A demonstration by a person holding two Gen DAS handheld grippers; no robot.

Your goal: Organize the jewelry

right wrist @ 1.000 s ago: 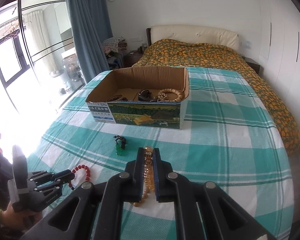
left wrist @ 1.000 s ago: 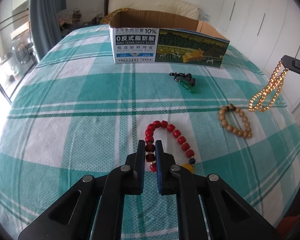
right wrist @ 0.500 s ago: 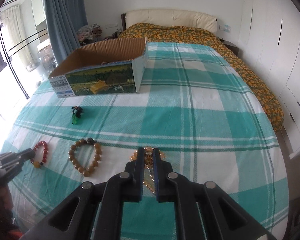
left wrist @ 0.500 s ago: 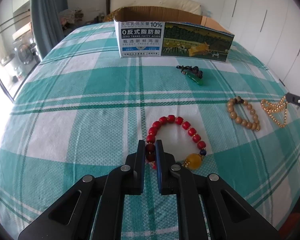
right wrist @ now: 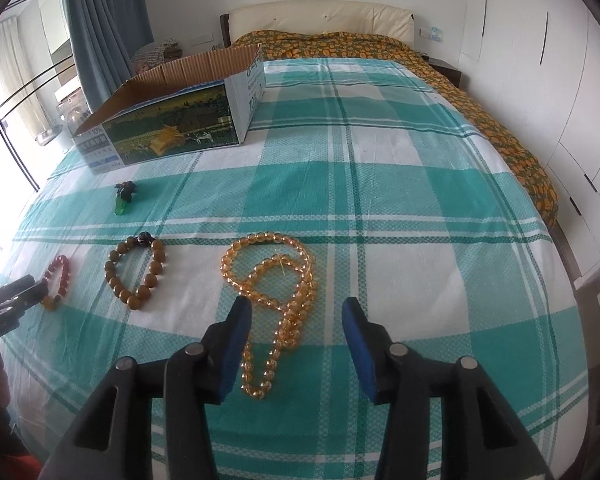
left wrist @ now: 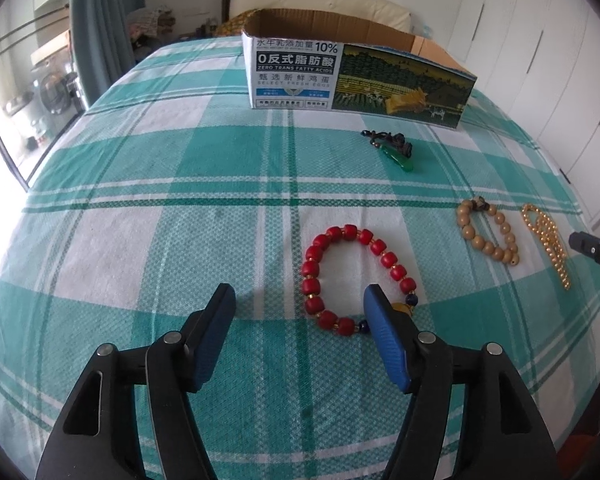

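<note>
- The bed's teal-and-white checked cover (right wrist: 380, 184) now carries four pieces laid out in front of the open printed cardboard box (right wrist: 172, 120) at the far left; its contents cannot be seen from here.
- The long amber bead necklace (right wrist: 276, 280), held aloft a second ago, lies flat between the opening jaws of the right gripper (right wrist: 296, 316), untouched.
- The red bead bracelet (left wrist: 340, 276), pinched a moment ago, lies free as the left gripper (left wrist: 300, 300) opens.
- Both releases suggest laying-out, not boxing.
</note>
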